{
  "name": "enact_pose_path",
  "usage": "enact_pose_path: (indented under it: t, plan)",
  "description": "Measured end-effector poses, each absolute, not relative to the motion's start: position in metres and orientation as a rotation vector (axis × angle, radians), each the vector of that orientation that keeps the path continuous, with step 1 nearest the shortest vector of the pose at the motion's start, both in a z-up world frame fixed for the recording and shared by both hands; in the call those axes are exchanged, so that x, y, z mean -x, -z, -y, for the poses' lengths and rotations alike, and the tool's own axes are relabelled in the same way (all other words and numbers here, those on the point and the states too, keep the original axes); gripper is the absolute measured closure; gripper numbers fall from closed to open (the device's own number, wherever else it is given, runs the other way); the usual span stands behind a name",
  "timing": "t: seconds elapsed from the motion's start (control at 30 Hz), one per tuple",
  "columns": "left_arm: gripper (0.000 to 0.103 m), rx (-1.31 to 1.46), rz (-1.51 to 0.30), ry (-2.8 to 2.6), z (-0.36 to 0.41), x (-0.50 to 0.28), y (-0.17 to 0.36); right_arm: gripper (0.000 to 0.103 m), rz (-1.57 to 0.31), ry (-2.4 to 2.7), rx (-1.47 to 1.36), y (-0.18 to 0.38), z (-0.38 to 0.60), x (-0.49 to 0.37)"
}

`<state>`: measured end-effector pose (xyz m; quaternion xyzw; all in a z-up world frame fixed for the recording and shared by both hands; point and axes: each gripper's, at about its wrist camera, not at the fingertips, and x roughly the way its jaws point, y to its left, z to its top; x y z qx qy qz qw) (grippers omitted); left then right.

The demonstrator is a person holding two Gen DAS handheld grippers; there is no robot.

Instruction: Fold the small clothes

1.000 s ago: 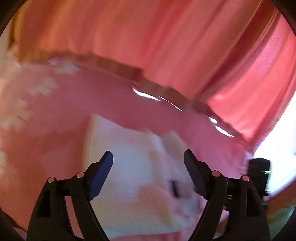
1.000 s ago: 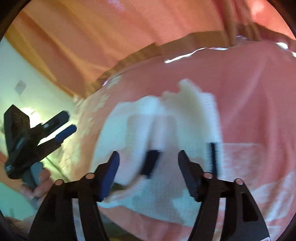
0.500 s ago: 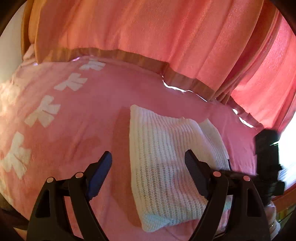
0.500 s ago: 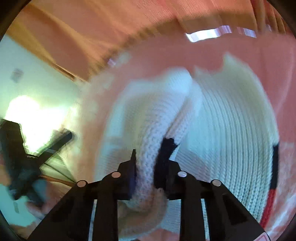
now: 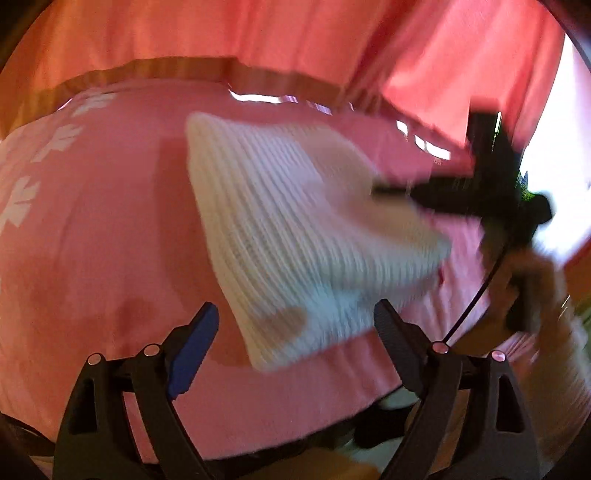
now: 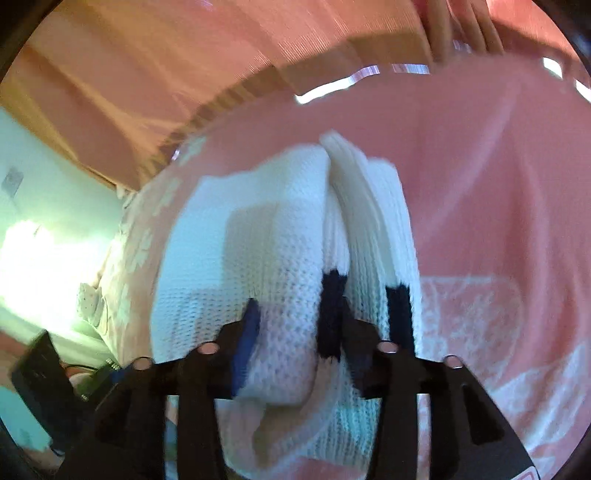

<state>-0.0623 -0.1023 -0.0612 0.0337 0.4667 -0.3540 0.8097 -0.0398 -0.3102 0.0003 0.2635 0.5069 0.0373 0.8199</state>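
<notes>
White knitted sweater (image 6: 280,266), lying folded on the pink bedspread (image 5: 92,240), is pinched at one fold by the right gripper (image 6: 299,332), while the left gripper (image 5: 295,332) is held wide apart, empty.

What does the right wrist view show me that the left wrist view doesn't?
Only the right wrist view shows the right hand-held gripper closed on a thick fold of the white knit garment, plus the garment's black stripes and the pale wall at left.

Only the left wrist view shows the left hand-held gripper open and empty above the near edge, and the person's hand on the other tool.

Both show the white knit on the pink bedspread with the curtain behind.
</notes>
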Motion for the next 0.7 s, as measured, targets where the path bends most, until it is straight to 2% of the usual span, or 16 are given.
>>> enact_pose_path:
  t: [0.03,0.13,0.23,0.3,0.33,0.37,0.4,0.5,0.6,0.7]
  plan:
    - [0.02,-0.089,-1.003,0.76,0.106,0.066,0.066,0.043,-1.071,-0.081,-0.557,-0.003,0.31,0.04]
    - [0.021,-0.129,-1.004,0.753,0.117,0.069,0.076,0.043,-1.07,-0.087,-0.561,-0.008,0.309,0.035]
    - [0.037,-0.171,-0.977,0.746,0.123,0.068,0.08,0.043,-1.08,-0.129,-0.564,-0.009,0.303,0.031]
    - [0.056,-0.192,-0.976,0.744,0.124,0.065,0.083,0.042,-1.106,-0.151,-0.535,-0.005,0.298,0.03]
    - [0.064,-0.211,-0.977,0.738,0.124,0.063,0.085,0.045,-1.113,-0.145,-0.515,0.001,0.294,0.03]
    - [0.076,-0.224,-0.982,0.731,0.123,0.06,0.086,0.08,-1.119,-0.141,-0.502,0.005,0.292,0.029]
    - [0.081,-0.22,-0.988,0.735,0.121,0.057,0.086,0.095,-1.124,-0.137,-0.494,0.008,0.291,0.028]
    - [0.086,-0.164,-0.997,0.774,0.108,0.048,0.074,0.095,-1.007,-0.135,-0.51,-0.023,0.302,0.04]
    - [0.086,-0.117,-0.972,0.809,0.093,0.048,0.058,0.095,-0.912,-0.108,-0.502,-0.055,0.32,0.061]
    - [0.086,-0.16,-1.006,0.82,0.097,0.049,0.069,0.095,-1.061,-0.024,-0.455,-0.015,0.327,0.067]
